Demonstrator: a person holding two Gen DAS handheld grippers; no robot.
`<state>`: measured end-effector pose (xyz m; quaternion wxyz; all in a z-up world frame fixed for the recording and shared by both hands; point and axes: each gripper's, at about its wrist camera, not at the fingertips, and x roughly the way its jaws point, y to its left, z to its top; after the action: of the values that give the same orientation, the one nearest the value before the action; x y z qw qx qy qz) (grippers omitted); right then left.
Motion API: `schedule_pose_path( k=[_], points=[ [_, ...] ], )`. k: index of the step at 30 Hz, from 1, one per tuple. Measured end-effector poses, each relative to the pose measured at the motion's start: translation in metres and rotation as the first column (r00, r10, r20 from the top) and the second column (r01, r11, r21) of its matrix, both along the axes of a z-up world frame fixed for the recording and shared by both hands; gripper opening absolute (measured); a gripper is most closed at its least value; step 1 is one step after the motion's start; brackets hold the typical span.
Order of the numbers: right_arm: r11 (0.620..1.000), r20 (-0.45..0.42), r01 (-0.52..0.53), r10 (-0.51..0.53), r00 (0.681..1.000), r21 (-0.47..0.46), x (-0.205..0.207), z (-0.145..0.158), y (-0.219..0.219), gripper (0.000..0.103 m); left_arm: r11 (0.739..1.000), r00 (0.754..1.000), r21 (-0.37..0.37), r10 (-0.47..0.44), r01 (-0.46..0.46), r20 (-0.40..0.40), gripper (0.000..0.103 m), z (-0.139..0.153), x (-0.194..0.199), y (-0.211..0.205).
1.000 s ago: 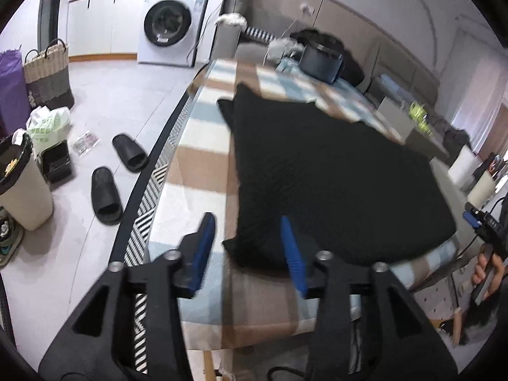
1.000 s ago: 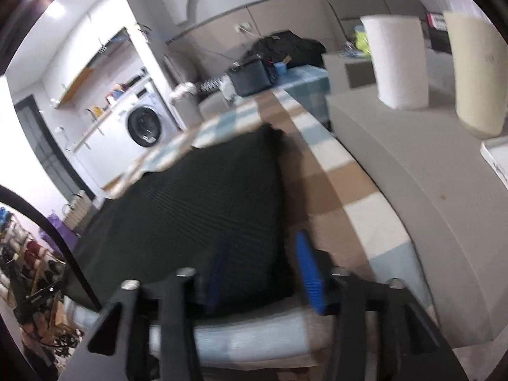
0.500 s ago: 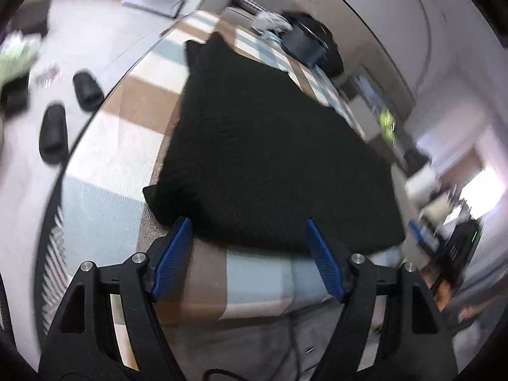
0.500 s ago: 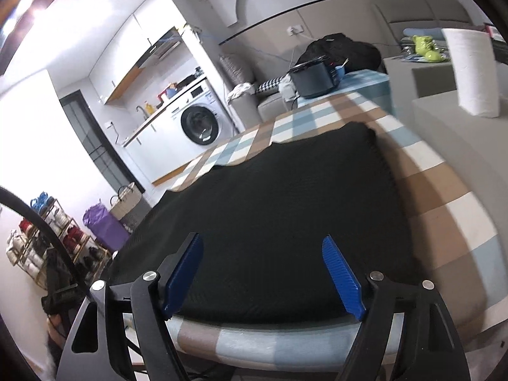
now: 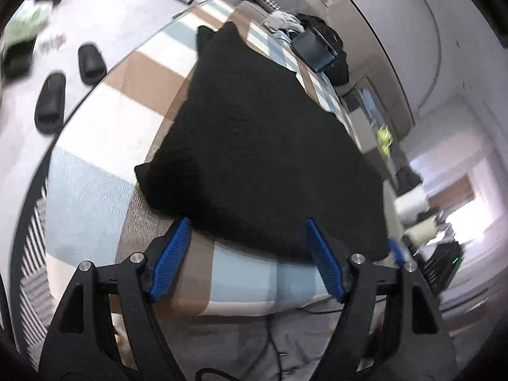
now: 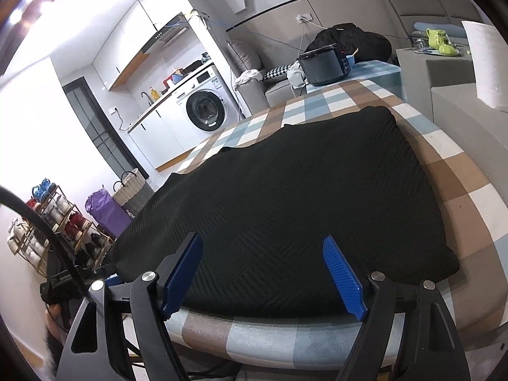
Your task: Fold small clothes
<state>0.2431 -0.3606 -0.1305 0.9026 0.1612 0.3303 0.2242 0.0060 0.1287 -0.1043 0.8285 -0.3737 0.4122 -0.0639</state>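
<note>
A black knitted garment [image 5: 260,146] lies spread flat on a checked tablecloth [image 5: 89,187]; it also shows in the right wrist view [image 6: 301,197]. My left gripper [image 5: 247,255] is open and empty, its blue pads just at the garment's near hem. My right gripper [image 6: 263,273] is open and empty, hovering over the near edge of the garment, nothing between its pads. The left gripper's tip shows at the lower left of the right wrist view [image 6: 104,274].
A black cooker [image 6: 324,63] stands at the table's far end. A grey counter with a paper roll [image 6: 485,63] borders the right side. Slippers [image 5: 50,101] lie on the floor left of the table. A washing machine [image 6: 206,108] and shoe rack [image 6: 54,222] stand beyond.
Both grippers opened wide and drew back from the garment's near corners, letting it go. The garment now lies flat.
</note>
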Motion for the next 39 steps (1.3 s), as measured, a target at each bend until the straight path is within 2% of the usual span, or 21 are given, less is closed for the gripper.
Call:
schedule_pose_path(
  k=[2, 8, 12, 14, 15, 17, 18, 19, 21, 24, 31, 39],
  points=[
    [1.0, -0.023, -0.012, 0.013, 1.0, 0.009, 0.004, -0.002, 0.001, 0.082, 0.999, 1.0, -0.04, 0.019, -0.019, 0.008, 0.071, -0.002, 0.001, 0.005],
    [0.999, -0.033, -0.033, 0.033, 0.999, 0.006, 0.005, -0.005, 0.009, 0.082, 0.983, 0.984, -0.069, 0.172, -0.168, 0.051, 0.071, -0.007, 0.0, 0.011],
    [0.999, -0.051, -0.046, 0.047, 0.998, 0.012, 0.009, -0.007, 0.011, 0.082, 0.965, 0.963, 0.018, 0.26, -0.262, 0.077, 0.071, -0.004, 0.003, 0.002],
    [0.999, -0.052, -0.05, 0.051, 0.997, 0.01, 0.01, -0.006, 0.012, 0.082, 0.952, 0.954, 0.078, 0.289, -0.295, 0.077, 0.065, -0.002, 0.011, -0.005],
    [0.999, -0.048, -0.052, 0.053, 0.997, 0.006, 0.011, -0.006, 0.012, 0.082, 0.944, 0.951, 0.119, 0.303, -0.309, 0.066, 0.059, -0.001, 0.016, -0.009],
    [0.999, -0.046, -0.053, 0.053, 0.998, -0.001, 0.012, -0.006, 0.013, 0.082, 0.938, 0.951, 0.153, 0.304, -0.31, 0.061, 0.046, 0.001, 0.025, -0.016],
    [0.999, -0.048, -0.054, 0.054, 0.997, -0.001, 0.013, -0.006, 0.013, 0.082, 0.936, 0.95, 0.166, 0.306, -0.312, 0.061, 0.032, 0.0, 0.029, -0.018],
    [0.998, -0.052, -0.056, 0.056, 0.997, -0.001, 0.015, -0.007, 0.014, 0.082, 0.936, 0.951, 0.169, 0.302, -0.309, 0.065, 0.024, 0.0, 0.034, -0.02],
    [0.998, -0.063, -0.057, 0.056, 0.996, -0.01, 0.017, -0.01, 0.013, 0.082, 0.936, 0.953, 0.18, 0.295, -0.304, 0.075, 0.019, 0.0, 0.039, -0.022],
    [0.998, -0.078, -0.04, 0.037, 0.996, -0.042, 0.022, -0.015, 0.011, 0.082, 0.93, 0.957, 0.234, 0.265, -0.285, 0.114, 0.017, 0.007, 0.038, -0.027],
    [0.998, -0.141, -0.011, 0.002, 0.99, -0.06, 0.032, -0.03, 0.001, 0.082, 0.929, 0.961, 0.253, 0.248, -0.271, 0.12, 0.016, 0.008, 0.034, -0.024],
    [1.0, -0.139, -0.005, 0.002, 0.99, -0.025, 0.031, -0.026, -0.013, 0.083, 0.882, 0.955, 0.404, 0.143, -0.242, 0.261, 0.014, 0.059, 0.041, -0.051]
  ],
)
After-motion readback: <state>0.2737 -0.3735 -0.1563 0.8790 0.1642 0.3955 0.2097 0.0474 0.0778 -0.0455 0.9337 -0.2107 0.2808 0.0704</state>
